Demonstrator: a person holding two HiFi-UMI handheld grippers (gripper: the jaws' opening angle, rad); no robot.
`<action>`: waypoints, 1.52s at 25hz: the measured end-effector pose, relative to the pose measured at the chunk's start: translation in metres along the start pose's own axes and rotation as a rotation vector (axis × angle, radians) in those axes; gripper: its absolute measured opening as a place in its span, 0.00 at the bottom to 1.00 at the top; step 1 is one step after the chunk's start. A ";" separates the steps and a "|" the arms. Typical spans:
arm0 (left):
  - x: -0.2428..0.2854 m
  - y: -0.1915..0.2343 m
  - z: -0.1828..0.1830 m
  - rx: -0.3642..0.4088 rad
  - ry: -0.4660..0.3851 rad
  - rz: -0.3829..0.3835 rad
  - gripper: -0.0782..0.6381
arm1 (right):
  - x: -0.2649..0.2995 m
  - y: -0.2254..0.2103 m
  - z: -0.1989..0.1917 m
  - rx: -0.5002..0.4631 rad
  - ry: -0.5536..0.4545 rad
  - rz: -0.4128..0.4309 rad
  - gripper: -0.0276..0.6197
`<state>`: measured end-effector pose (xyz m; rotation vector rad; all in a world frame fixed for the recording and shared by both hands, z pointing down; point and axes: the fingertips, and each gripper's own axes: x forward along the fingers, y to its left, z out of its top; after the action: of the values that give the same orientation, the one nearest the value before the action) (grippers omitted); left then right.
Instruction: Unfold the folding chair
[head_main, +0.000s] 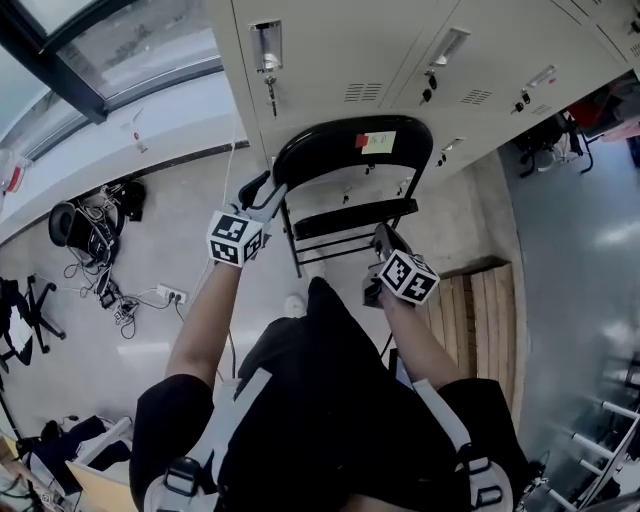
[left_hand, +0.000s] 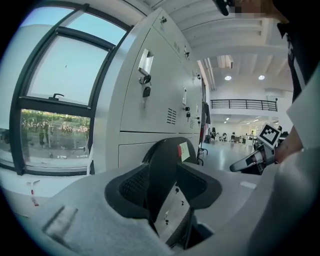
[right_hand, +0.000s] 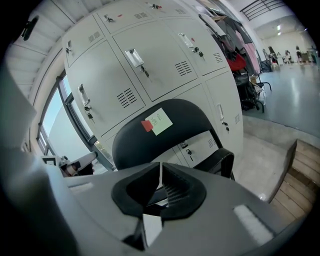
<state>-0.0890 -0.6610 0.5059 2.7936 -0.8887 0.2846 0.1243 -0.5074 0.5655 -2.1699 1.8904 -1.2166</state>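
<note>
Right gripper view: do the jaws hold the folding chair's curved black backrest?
No, the right gripper is shut and empty, short of the black backrest.

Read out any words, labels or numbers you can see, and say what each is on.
Nothing can be read.
Pale sticky note on the black chair backrest: writing there, too small to read.
Red tab beside it: no print visible.
Lockers: no readable labels.

Open-plan office w/ lockers (head_main: 330, 60)

Black top (head_main: 330, 390), grey harness straps (head_main: 238, 405)
</note>
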 end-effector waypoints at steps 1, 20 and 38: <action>0.009 0.005 -0.001 0.003 0.014 -0.003 0.36 | 0.004 -0.002 0.001 -0.002 0.008 -0.001 0.07; 0.105 0.024 -0.027 0.040 0.166 -0.173 0.49 | 0.066 -0.030 -0.035 0.218 0.241 -0.097 0.18; 0.108 0.016 -0.017 0.107 0.121 -0.157 0.41 | 0.142 -0.035 -0.110 0.753 0.313 -0.258 0.50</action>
<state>-0.0140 -0.7283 0.5506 2.8865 -0.6409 0.4835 0.0883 -0.5673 0.7341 -1.8852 0.9417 -1.9910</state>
